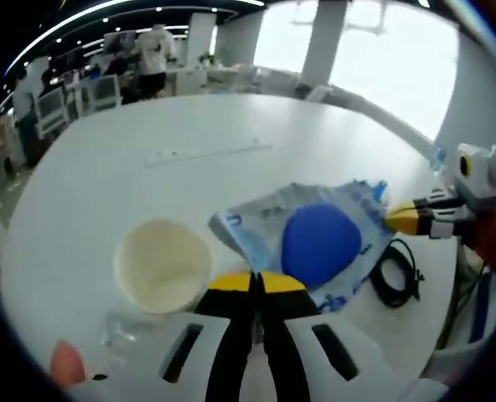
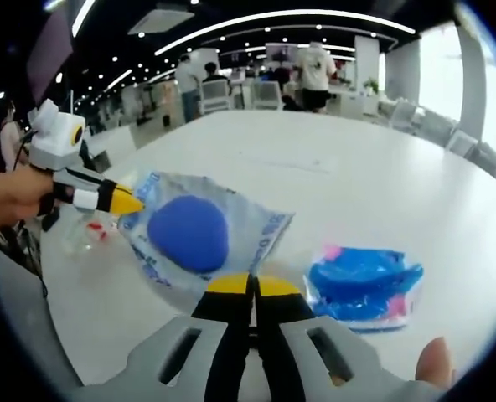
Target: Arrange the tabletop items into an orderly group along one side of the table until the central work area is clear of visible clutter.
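Note:
A clear printed plastic bag with a round blue item inside lies on the white table. My left gripper is shut, its yellow tips pinching the bag's near edge. The right gripper comes in from the right, shut on the bag's far corner. In the right gripper view the bag and blue item lie just ahead of my shut right gripper. The left gripper, held by a hand, meets the bag's left edge.
A white bowl sits left of the bag, with a clear plastic cup nearer me. A coiled black cable lies right of the bag. A blue and pink packet rests to the right. Chairs and people stand beyond the table.

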{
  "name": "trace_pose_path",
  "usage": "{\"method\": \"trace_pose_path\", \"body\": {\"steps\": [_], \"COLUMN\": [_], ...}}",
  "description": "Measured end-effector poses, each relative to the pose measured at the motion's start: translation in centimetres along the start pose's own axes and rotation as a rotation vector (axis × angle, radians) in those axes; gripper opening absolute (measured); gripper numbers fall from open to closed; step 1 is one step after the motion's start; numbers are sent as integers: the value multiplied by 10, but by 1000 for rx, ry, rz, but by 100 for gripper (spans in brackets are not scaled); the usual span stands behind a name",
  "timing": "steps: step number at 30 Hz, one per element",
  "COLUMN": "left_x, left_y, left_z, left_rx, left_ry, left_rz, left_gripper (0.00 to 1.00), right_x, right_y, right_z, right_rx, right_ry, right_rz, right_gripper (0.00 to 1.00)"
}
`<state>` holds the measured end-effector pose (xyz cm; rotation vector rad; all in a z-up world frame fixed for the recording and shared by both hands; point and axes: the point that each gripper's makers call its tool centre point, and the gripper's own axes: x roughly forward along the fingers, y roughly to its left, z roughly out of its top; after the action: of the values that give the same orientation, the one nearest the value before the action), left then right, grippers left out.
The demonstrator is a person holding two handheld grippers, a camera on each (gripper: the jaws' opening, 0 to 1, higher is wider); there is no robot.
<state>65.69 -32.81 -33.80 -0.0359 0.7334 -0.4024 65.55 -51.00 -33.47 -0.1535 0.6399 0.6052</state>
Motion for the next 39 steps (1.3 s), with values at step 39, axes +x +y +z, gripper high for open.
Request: {"method": "trace_pose_path", "body": {"steps": [39], "left_x": [34], "left_y": [14], "left_z": [-22], "left_rx": [37], "left_ry": [70], "left_rz": [53], "left_gripper": [0], "right_x": [33], "right_y": [-10], "right_z": [-30], "right_rx": [0], "right_ry": [91], "right_rz": [4], "right_gripper": [2]}}
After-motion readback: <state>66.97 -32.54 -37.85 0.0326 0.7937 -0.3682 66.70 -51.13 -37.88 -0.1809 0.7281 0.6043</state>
